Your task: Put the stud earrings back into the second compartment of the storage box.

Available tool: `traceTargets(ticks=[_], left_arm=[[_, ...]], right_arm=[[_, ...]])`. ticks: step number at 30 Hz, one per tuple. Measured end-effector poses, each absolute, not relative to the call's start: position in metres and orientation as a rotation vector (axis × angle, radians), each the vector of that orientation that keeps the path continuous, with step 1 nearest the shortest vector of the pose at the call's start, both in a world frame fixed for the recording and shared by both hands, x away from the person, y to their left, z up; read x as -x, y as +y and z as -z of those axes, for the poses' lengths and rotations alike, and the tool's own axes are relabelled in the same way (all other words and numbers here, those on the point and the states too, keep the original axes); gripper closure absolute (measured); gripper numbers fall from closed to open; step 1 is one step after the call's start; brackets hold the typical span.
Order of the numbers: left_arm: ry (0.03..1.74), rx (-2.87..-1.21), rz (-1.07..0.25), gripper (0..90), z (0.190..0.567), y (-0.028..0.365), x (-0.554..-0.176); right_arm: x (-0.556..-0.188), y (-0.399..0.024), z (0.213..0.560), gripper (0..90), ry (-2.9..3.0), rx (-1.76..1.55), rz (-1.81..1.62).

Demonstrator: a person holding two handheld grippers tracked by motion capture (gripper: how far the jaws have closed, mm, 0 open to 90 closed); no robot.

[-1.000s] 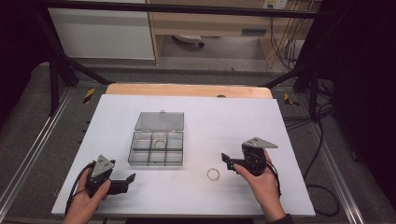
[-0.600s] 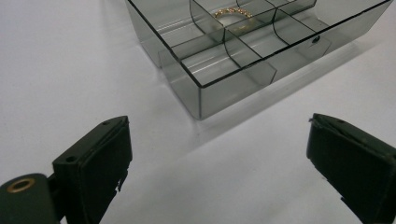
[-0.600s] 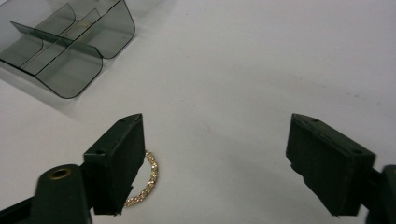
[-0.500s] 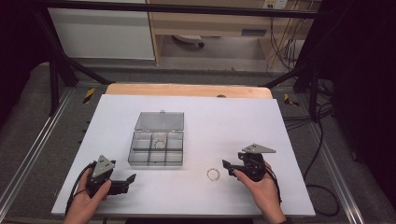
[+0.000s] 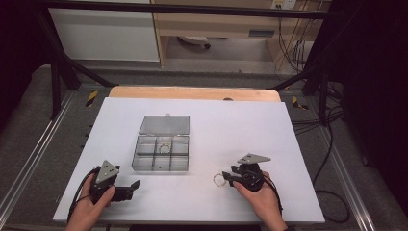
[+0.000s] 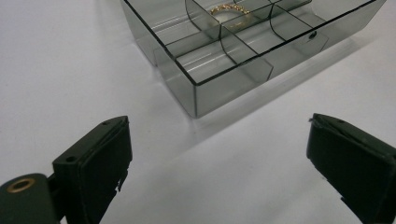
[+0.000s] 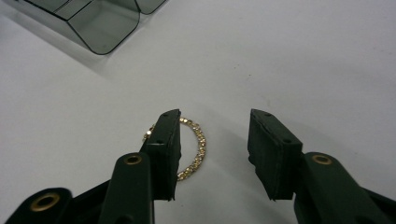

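White table [image 5: 250, 130] carries a smoked-clear compartment box [image 5: 161, 153], lid open, one gold bracelet [image 6: 227, 10] inside a rear compartment. Left gripper [image 5: 126, 188] rests near the box, jaws wide apart. Right gripper [image 7: 212, 151], jaws apart, straddles a second gold bracelet [image 7: 195, 149] lying flat on the table.

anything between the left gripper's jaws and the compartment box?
Nothing. In the left gripper view, bare white table runs from the open left gripper to the near corner of the compartment box. The high view agrees.
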State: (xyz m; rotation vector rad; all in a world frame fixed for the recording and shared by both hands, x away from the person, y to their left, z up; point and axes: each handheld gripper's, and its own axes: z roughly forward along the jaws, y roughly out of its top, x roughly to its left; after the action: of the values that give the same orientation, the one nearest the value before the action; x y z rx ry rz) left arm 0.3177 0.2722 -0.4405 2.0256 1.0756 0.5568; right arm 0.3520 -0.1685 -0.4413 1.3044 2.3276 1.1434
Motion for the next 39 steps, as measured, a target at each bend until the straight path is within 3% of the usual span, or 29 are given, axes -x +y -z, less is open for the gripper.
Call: traceTargets(ticks=[11, 20, 39], left_arm=[[1.073, -2.038, -0.552, 7.2, 0.441, 0.271, -0.318], [1.07, -2.046, -0.548, 7.2, 0.442, 0.27, -0.318], [1.066, -2.057, -0.547, 7.2, 0.443, 0.269, -0.318]], right_arm=[[-0.349, -0.151, 0.451, 69.6, 2.392, -1.195, -1.03], [-0.347, -0.147, 0.452, 87.4, 2.405, -1.105, -1.005], [-0.346, -0.141, 0.445, 87.5, 2.423, -1.029, -1.143]])
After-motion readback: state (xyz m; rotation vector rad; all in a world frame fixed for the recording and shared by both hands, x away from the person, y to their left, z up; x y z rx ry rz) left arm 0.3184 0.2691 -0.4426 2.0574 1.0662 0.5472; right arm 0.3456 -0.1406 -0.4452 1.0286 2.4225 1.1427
